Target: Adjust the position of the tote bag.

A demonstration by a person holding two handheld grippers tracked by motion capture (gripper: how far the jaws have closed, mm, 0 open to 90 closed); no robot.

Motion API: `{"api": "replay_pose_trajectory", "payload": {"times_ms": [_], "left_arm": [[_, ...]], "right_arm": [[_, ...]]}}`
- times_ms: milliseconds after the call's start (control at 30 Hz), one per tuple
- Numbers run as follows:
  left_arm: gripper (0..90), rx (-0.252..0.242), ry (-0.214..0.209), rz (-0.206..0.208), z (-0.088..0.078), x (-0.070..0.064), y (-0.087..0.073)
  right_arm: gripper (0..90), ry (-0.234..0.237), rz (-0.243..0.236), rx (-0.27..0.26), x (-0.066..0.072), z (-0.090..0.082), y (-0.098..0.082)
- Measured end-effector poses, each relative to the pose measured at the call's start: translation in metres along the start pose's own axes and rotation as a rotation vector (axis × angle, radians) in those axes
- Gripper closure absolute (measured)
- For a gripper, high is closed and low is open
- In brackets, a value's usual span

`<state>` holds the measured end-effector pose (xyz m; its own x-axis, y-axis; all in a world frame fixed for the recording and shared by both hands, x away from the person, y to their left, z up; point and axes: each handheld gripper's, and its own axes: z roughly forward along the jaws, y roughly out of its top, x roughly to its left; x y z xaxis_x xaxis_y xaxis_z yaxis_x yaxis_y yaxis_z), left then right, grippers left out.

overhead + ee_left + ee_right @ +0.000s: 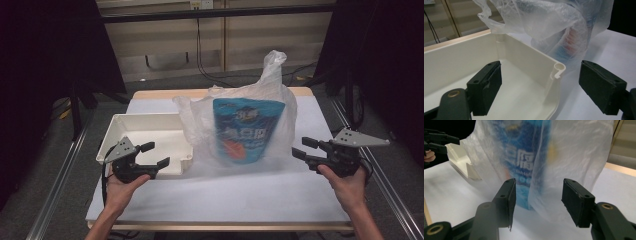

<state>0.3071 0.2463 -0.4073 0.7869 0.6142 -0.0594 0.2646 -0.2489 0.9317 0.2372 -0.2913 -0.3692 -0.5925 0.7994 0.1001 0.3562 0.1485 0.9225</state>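
On the table [165, 200] there is one thin clear plastic bag [272, 80], one blue pouch [246, 131] standing upright inside it, and one white tray [145, 125]. Two grippers are in play, one in each of the person's hands.

The left gripper [155, 155] has its jaws wide apart with nothing between the pads. In the left gripper view the tray's rounded near corner [559, 68] sits in the gap between the jaws, beyond the tips and untouched; the left jaw stands over the tray's hollow, the right jaw over bare table. The bag [554, 22] rises just past that corner, ahead of the jaws and leaning toward the right one, apart from both.

The right gripper [304, 148] is also parted, about half its spread, and grips nothing. In the right gripper view the bag [579, 152] and the pouch [524, 157] stand straight ahead of the gap, near the tips, the pads clear of the plastic on either side.

The high view gives the whole layout: bag and pouch stand between the two grippers, the tray touching the bag on the left gripper's side. The right gripper view brings up white lettering on the pouch, blurred, and shows the left gripper [439, 141] far off beside the tray [461, 162]. The left gripper view shows the tray's inner walls and bare floor, while the pouch is a blue and red smudge through the plastic.
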Motion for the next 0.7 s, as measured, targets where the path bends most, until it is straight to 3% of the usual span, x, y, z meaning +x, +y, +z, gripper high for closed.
{"api": "replay_pose_trajectory", "payload": {"times_ms": [267,367,433,700], "left_arm": [[23.9,-0.028,-0.008,0.013,0.003,0.003,0.015],[24.8,-0.018,0.030,0.017,0.006,0.008,0.017],[24.8,-0.010,0.025,-0.001,0.010,0.012,0.017],[24.6,-0.007,0.008,-0.006,0.016,0.018,0.027]], "right_arm": [[55.7,0.001,-0.021,0.013,-0.012,0.002,0.029],[56.5,0.013,-0.031,0.012,-0.016,0.004,0.038],[56.8,0.017,-0.027,0.011,-0.017,0.004,0.041],[63.6,0.114,-0.036,-0.059,-0.033,0.006,0.074]]}}
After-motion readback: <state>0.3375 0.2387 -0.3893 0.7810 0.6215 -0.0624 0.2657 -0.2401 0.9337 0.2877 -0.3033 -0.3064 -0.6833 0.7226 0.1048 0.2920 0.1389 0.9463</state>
